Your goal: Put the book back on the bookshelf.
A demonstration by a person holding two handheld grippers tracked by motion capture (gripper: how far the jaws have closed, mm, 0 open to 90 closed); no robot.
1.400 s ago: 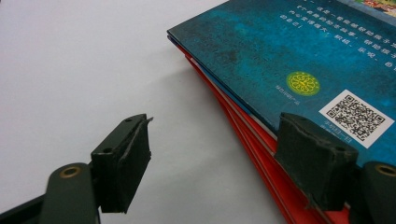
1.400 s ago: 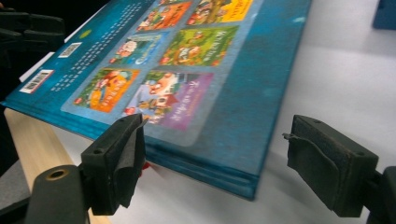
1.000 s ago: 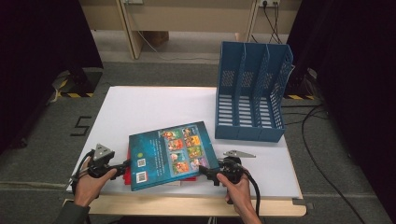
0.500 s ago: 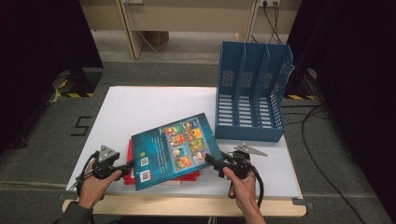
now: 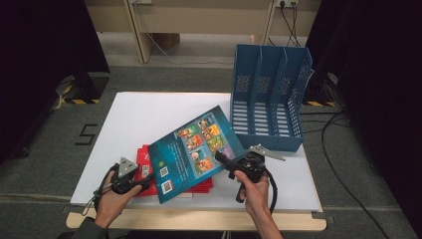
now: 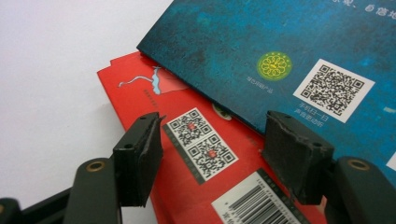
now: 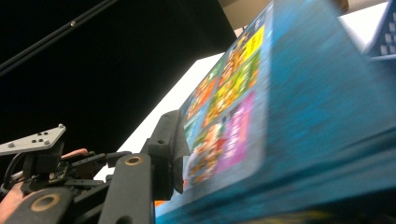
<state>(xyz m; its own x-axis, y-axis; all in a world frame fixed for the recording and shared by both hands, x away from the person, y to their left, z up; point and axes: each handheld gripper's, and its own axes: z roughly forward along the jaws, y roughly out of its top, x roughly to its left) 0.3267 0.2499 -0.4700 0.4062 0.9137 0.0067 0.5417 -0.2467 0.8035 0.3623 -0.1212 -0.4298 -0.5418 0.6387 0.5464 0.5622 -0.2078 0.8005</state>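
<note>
The blue book [image 5: 195, 152] sits tilted near the front edge of the table [image 5: 149, 112], its right side lifted and its lower left part resting on the red books [image 5: 144, 158] stacked flat beneath it. The right gripper [image 5: 223, 160] has hold of the blue book's right edge; its fingers [image 7: 168, 140] have just been closing and, in the right gripper view, one finger lies against the picture-covered face with the book's thickness between the two. The left gripper [image 5: 145, 183] lies low at the front left of the table, at the left end of the stack. Its fingers [image 6: 140, 154] have been closing too, and they stand partly open over the top red book's cover with its printed codes and barcode, the right finger against the blue book's lower edge; whether they press on anything I cannot tell. A blue file rack [image 5: 268, 94] stands at the table's back right corner, just behind the right gripper.
</note>
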